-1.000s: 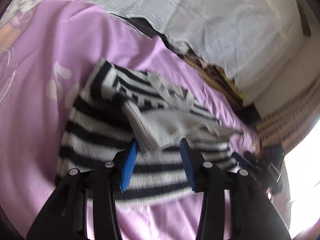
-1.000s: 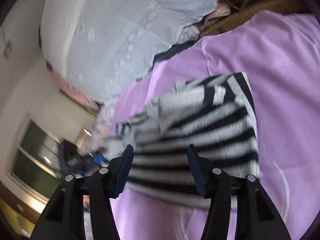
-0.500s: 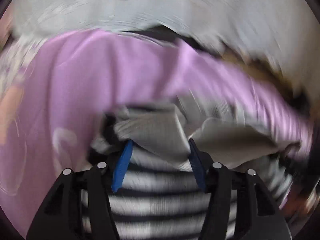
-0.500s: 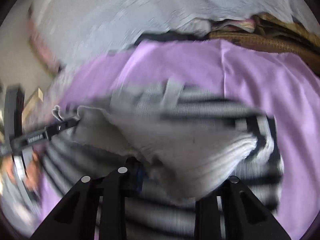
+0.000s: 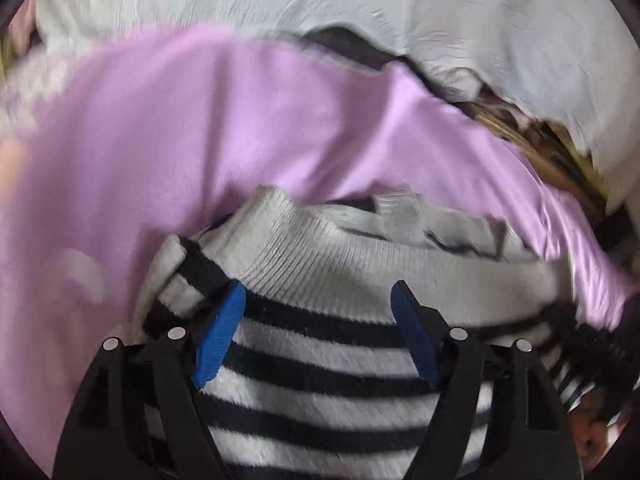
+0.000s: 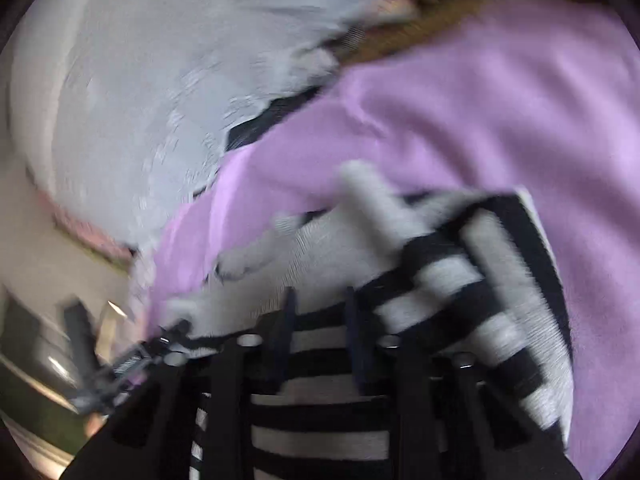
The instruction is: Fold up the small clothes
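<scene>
Folding half done: striped sweater (image 5: 320, 364) lying bunched at lower centre on purple sheet (image 5: 200, 120); left gripper (image 5: 320, 320) just spreading, nothing pinched; right gripper (image 6: 320, 320) just closing, seemingly pinching sweater; final fold pending

Blurred by motion: striped sweater (image 6: 460, 280) and white cover (image 6: 160, 80); sweater's near part hidden under jaws, cut off below
</scene>
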